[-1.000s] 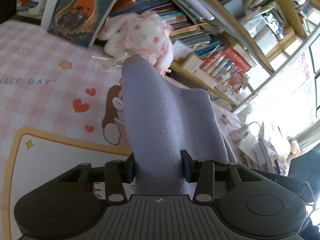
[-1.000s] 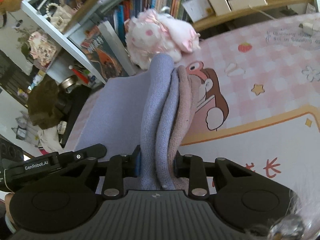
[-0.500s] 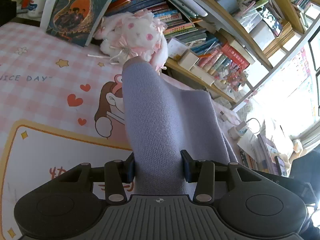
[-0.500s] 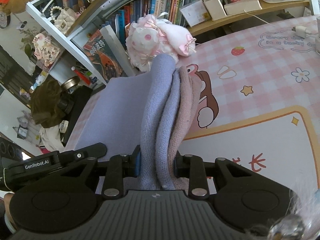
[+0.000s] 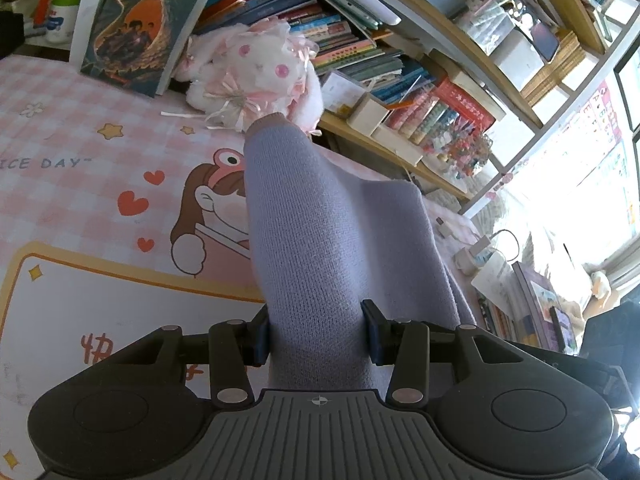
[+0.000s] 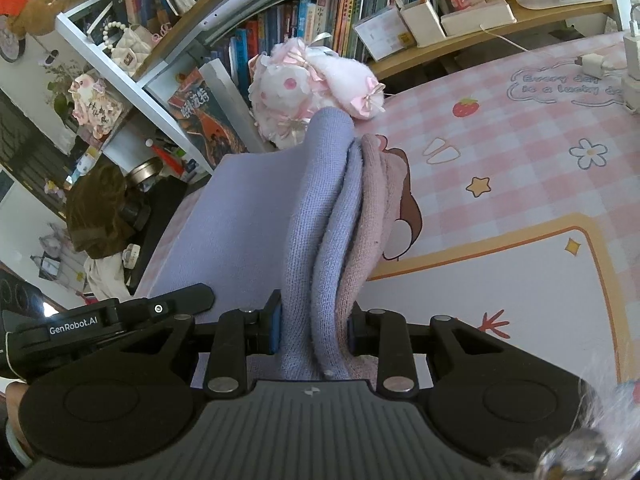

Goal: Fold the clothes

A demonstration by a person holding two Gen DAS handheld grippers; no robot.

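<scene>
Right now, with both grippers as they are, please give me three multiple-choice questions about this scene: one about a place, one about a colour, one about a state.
1. Where does the plush toy lie?
A. on the far side of the table mat, before the bookshelf
B. inside the left gripper
C. on the floor

2. What colour is the main knit cloth of the garment?
A. green
B. lavender
C. black

3. In what state is the right gripper?
A. wide open, holding nothing
B. shut on bunched folds of the garment
C. resting on the plush toy

Answers:
1 A: it rests on the pink checked table mat beside the books.
2 B: both views show pale purple knit.
3 B: its pads press the folds from both sides; the left gripper does likewise.
</scene>
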